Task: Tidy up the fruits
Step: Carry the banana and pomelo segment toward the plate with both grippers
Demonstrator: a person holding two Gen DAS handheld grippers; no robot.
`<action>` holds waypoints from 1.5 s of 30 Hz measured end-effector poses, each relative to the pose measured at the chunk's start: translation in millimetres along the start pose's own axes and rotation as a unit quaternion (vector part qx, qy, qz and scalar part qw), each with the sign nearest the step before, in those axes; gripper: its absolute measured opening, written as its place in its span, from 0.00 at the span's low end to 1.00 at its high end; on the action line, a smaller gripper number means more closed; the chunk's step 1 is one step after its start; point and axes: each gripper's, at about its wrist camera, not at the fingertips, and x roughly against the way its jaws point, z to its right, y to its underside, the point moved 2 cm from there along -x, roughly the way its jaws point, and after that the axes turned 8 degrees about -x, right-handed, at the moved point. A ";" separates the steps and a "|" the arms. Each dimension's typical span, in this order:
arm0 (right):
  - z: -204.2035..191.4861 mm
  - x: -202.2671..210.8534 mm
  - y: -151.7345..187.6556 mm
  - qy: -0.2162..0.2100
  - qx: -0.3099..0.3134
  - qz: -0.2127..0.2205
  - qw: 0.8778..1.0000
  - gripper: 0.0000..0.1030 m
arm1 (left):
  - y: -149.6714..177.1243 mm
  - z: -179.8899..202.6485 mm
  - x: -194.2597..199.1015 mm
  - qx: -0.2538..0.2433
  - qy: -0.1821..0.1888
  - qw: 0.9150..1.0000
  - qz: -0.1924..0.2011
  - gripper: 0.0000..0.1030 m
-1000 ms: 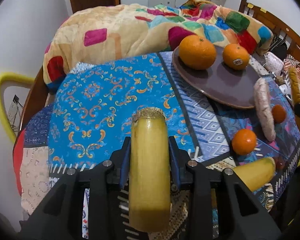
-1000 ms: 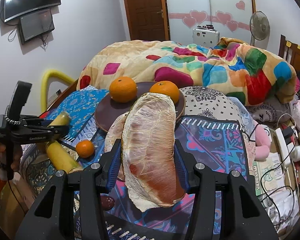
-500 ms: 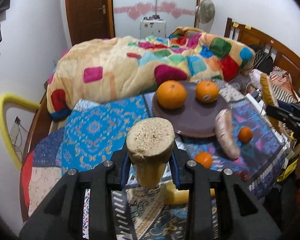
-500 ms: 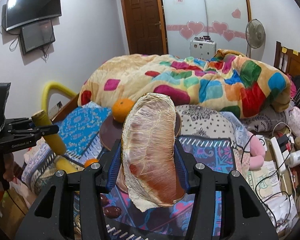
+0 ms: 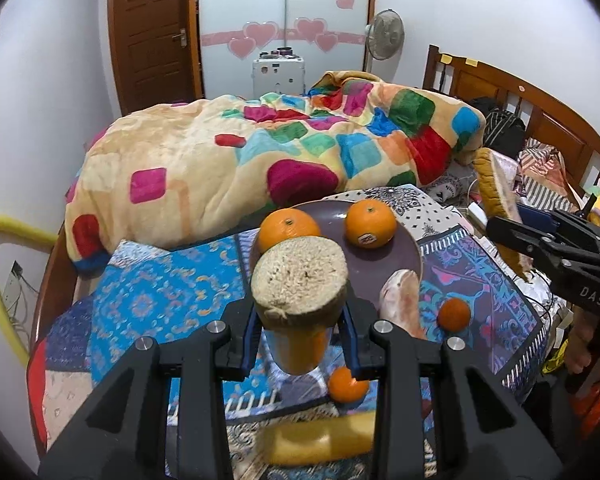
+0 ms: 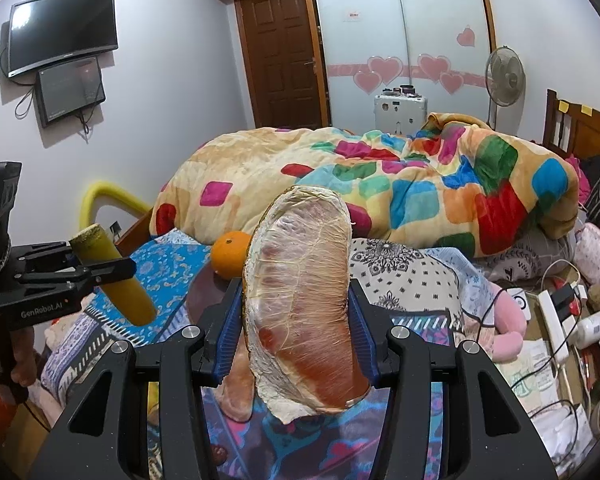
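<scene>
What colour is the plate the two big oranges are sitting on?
Dark purplish brown, plain; the plate shows best in the left wrist view.

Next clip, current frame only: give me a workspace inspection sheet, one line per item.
Surface: patterned blue bedspread on the bed.
Job's things: round brown plate holding two large oranges; pale pink pomelo segment leaning over its rim; two small tangerines and a yellow cut fruit piece on the cloth.
Clutter: pink plush toy, white bottles.
Grippers: left tool clamps a yellow cut-ended cylinder fruit; right tool clamps a large peeled pomelo wedge.
Cables: power strip with leads.
Surroundings: colourful quilt, standing fan, wall television.
</scene>
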 end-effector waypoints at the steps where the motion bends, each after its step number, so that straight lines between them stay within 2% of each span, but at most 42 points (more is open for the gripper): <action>1: 0.9 -2.0 -0.9 -0.001 0.000 0.000 1.000 0.44 | -2.3 2.3 -3.9 -0.002 0.002 1.000 -0.001 0.33; 16: 5.9 -43.6 -9.2 -0.004 0.002 -0.011 1.000 0.44 | -20.0 21.1 -63.5 -0.010 0.033 0.999 -0.032 0.33; 23: 11.1 -52.7 -10.8 -0.001 0.005 -0.014 1.000 0.45 | -29.9 23.9 -94.0 0.002 0.052 0.997 -0.053 0.33; 34: 14.6 -70.9 -7.6 0.004 0.020 -0.038 0.999 0.45 | -49.7 24.5 -113.8 0.007 0.040 0.997 -0.061 0.33; 38: 10.7 -79.3 -6.8 0.003 0.031 -0.051 0.998 0.45 | -51.7 23.8 -114.1 0.008 0.043 0.997 -0.061 0.39; 45: 10.8 -85.9 -6.3 0.003 0.034 -0.064 0.997 0.45 | -49.1 20.0 -111.9 0.007 0.037 0.998 -0.055 0.40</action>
